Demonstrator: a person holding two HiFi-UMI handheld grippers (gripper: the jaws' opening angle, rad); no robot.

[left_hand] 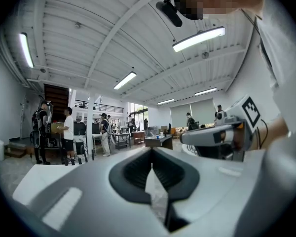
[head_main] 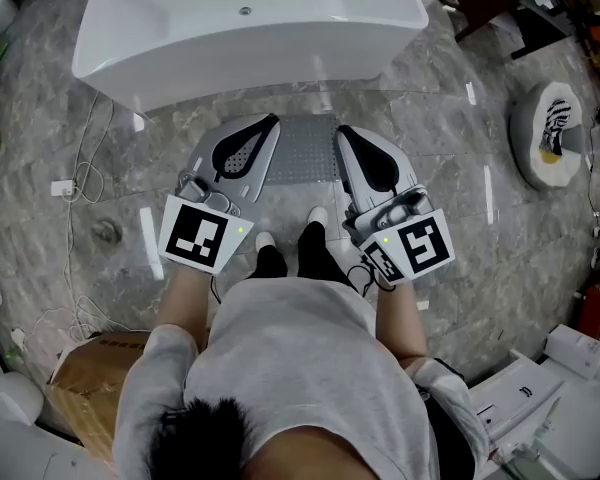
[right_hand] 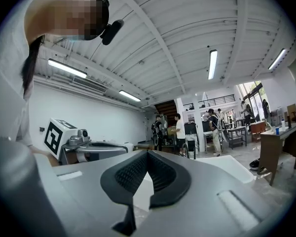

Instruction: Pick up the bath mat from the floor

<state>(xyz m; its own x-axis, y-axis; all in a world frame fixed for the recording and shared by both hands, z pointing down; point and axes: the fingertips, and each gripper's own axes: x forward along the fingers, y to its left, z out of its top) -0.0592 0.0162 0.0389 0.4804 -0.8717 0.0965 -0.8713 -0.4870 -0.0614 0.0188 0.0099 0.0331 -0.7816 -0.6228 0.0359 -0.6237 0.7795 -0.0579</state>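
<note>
**Head view.** Bath mat (head_main: pixel 302 153) noted flat on the stone floor, just in front of the bathtub (head_main: pixel 250 28) and ahead of the person's feet. It is grey, with a dotted texture. Only the middle strip is seen. Both sides are covered by the left gripper (head_main: pixel 270 124) and the right gripper (head_main: pixel 343 132), which are held side by side above it, pointing toward the tub. Both tongs are closed and nothing is carried.

Orientation: the far edge is seen to run parallel to the tub's front. The long axis is judged to lie across the view, left to right, though neither short end is visible, so this is not confirmed.

**Left gripper view.** Left gripper (left_hand: pixel 152 154) pads are seen pressed together with nothing between them. The view is aimed out across the room, roughly level. The right gripper (left_hand: pixel 217 137) is seen alongside. The mat is not made out here.

**Right gripper view.** Right gripper (right_hand: pixel 147 154) pads are likewise closed on nothing, and the left gripper (right_hand: pixel 89 149) is visible beside it. The white tub rim (right_hand: pixel 237 164) is in view beyond the jaws. The mat is not seen.

**Step in hand (judgement).** The approach has not yet been completed.
- Both tools are to be tipped downward and lowered, and the tongs opened before the floor is reached.
- One lower pad per gripper should be slid under the near long edge, well apart along that edge, so the limp mat is lifted evenly and sag in the middle is limited.
- A pinch on the flat top alone is expected to slip.
</note>
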